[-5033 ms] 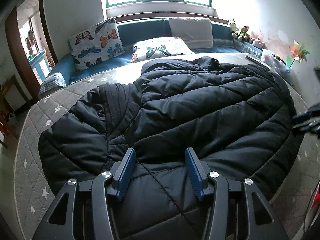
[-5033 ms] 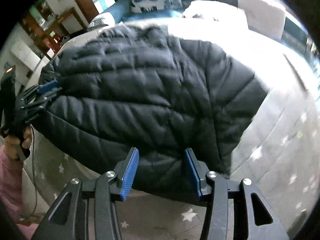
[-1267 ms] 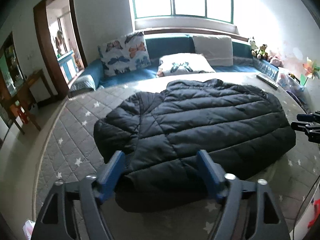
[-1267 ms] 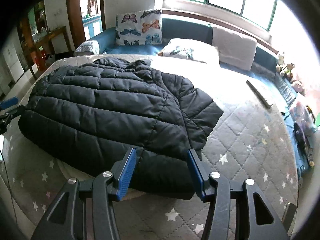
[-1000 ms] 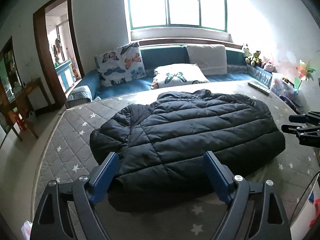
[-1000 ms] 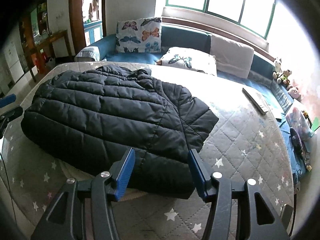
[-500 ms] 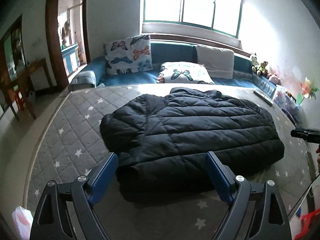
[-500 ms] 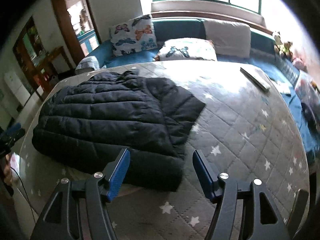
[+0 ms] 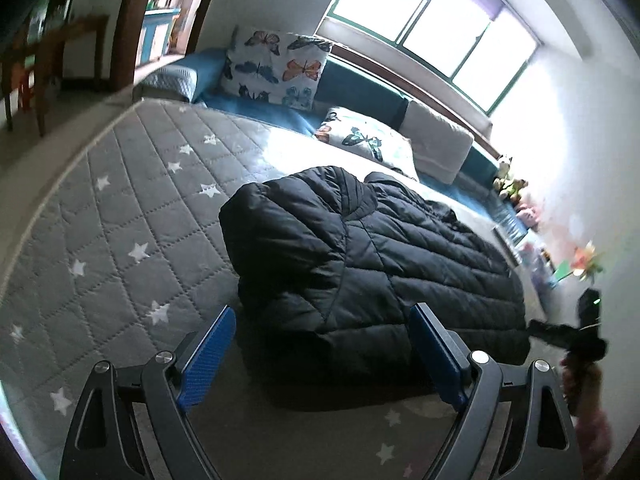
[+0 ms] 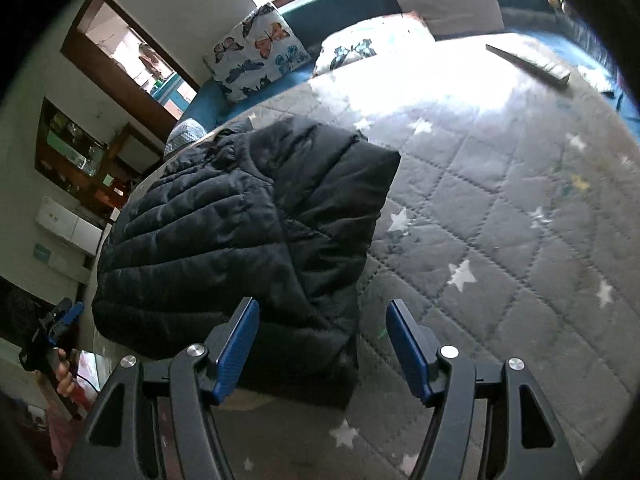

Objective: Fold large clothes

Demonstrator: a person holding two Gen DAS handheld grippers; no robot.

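Two grippers, both yours, are spread wide and hold nothing. The black quilted puffer jacket lies folded at the centre of each frame on the grey star-patterned quilted mattress. Your left gripper hovers over its near edge; your right gripper hovers at its lower right corner.

Black jacket, star-patterned grey mattress

Black claw frames, blue pads, silver screws.
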